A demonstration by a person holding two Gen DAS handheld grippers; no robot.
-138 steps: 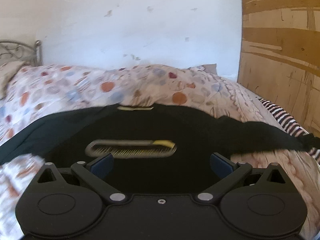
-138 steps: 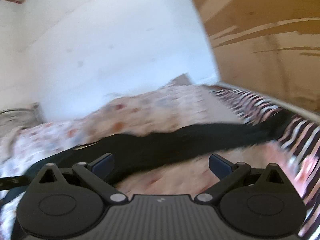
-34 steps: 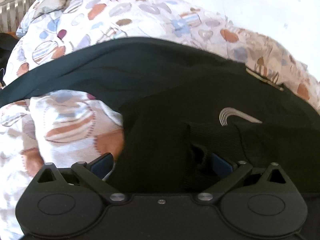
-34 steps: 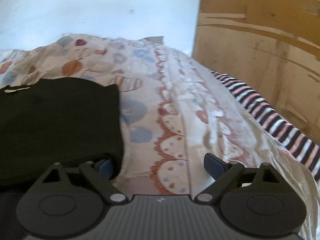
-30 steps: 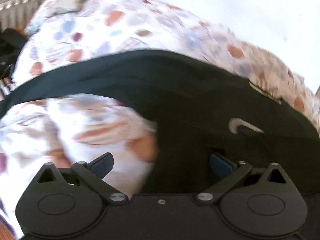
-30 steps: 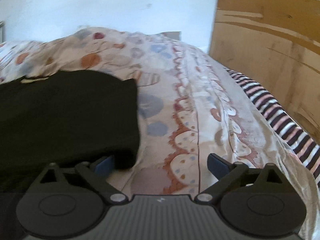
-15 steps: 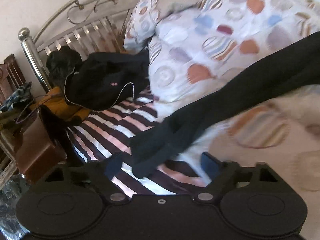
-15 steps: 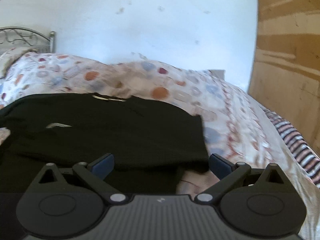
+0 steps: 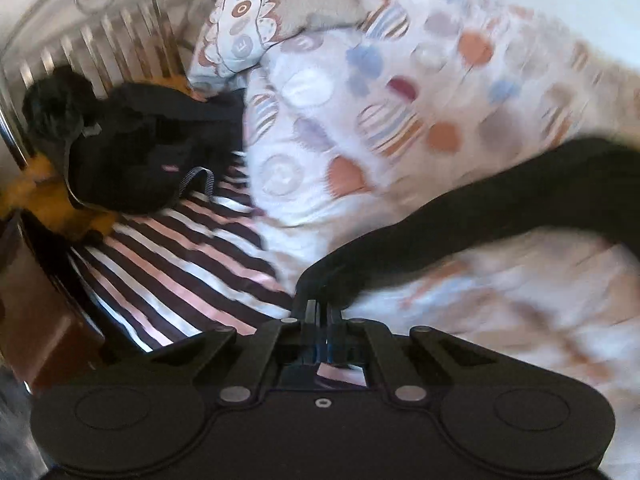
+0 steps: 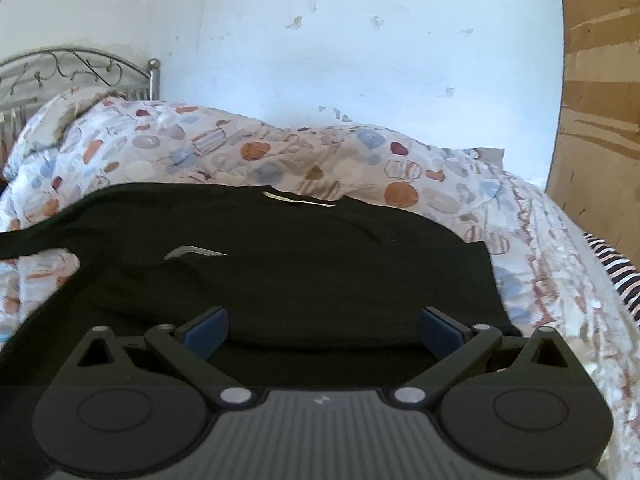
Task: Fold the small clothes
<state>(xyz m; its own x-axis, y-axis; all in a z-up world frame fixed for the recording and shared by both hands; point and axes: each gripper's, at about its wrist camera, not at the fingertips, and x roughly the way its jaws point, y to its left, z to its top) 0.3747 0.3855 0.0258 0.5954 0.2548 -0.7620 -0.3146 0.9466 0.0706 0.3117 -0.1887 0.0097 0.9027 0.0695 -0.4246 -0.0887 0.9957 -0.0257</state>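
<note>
Bedding fills the left wrist view: a quilt [image 9: 360, 120] printed with coloured circles, a striped sheet [image 9: 192, 256] to the left of it, and a metal headboard [image 9: 100, 40] at the far left, all blurred. Left gripper [image 9: 320, 308], bottom centre: its jaws have just closed and now stand pressed together on the cuff end of the black sleeve [image 9: 460, 224], which runs from the fingertips up and to the right across the quilt. Ahead and left of the gripper a heap of dark clothes [image 9: 132, 160] lies on the striped sheet against the headboard; a small pink mark on it is too blurred to read. A patterned pillow [image 9: 272, 20] lies beyond the heap. Right wrist view: a white wall [image 10: 320, 60] with chipped paint stands behind the bed, with a wooden panel [image 10: 600, 120] at the far right. Right gripper [image 10: 324, 330]: jaws spread wide, the blue pads [image 10: 208, 328] apart and pressing on nothing. Directly ahead of it, and between the pads, the black top [image 10: 300, 272] lies on the quilt. A pale swoosh logo [image 10: 192, 252] shows ahead and left of the gripper, with no lettering; a pale neck label [image 10: 300, 200] shows at the far edge, its text unreadable.
</note>
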